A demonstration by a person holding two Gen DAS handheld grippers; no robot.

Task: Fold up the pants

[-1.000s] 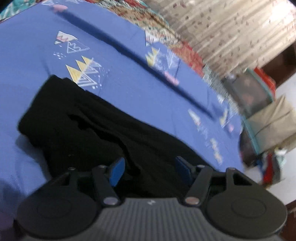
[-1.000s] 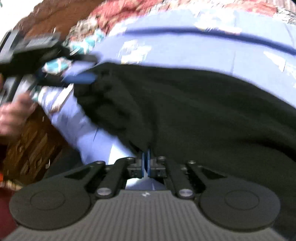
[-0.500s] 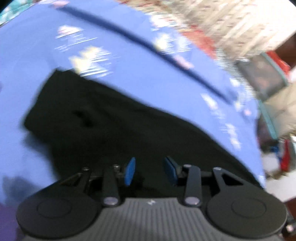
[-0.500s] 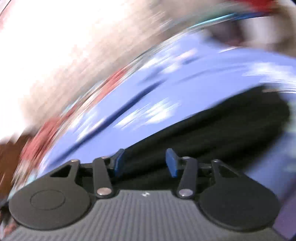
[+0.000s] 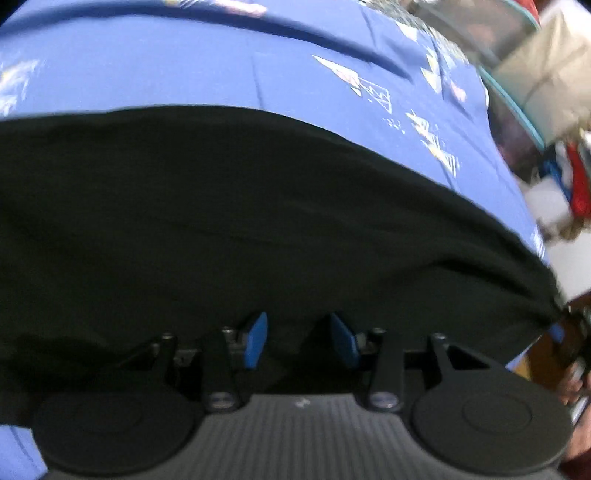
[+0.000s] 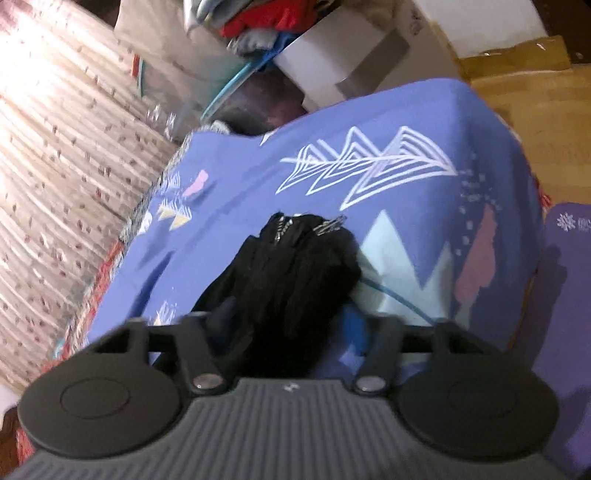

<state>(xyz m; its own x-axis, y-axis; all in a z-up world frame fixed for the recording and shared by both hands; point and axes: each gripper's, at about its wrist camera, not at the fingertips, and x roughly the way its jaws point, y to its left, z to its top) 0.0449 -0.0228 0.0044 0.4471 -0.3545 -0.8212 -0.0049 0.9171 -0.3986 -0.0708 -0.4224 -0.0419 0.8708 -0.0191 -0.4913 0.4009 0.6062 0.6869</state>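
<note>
Black pants (image 5: 240, 206) lie spread across the blue patterned bedsheet (image 5: 184, 66). My left gripper (image 5: 299, 338) hovers low over their near edge with its blue pads apart and nothing between them. In the right wrist view the pants (image 6: 291, 280) run as a narrow bunched band away from my right gripper (image 6: 288, 325). Its fingers stand apart on either side of the cloth, and the blue right pad (image 6: 354, 325) shows beside it. The right gripper also shows in the left wrist view (image 5: 569, 339) at the pants' far right end.
The bedsheet (image 6: 406, 221) ends at a corner on the right, with a purple mat (image 6: 569, 295) and wooden floor (image 6: 535, 103) beyond. A pale curtain (image 6: 55, 166) hangs at the left. Bags and piled clothes (image 6: 266, 22) stand past the bed's end.
The right gripper opened from shut and swung around to the pants' end, now straddling the bunched cloth. The left gripper narrowed its opening and moved closer over the pants.
</note>
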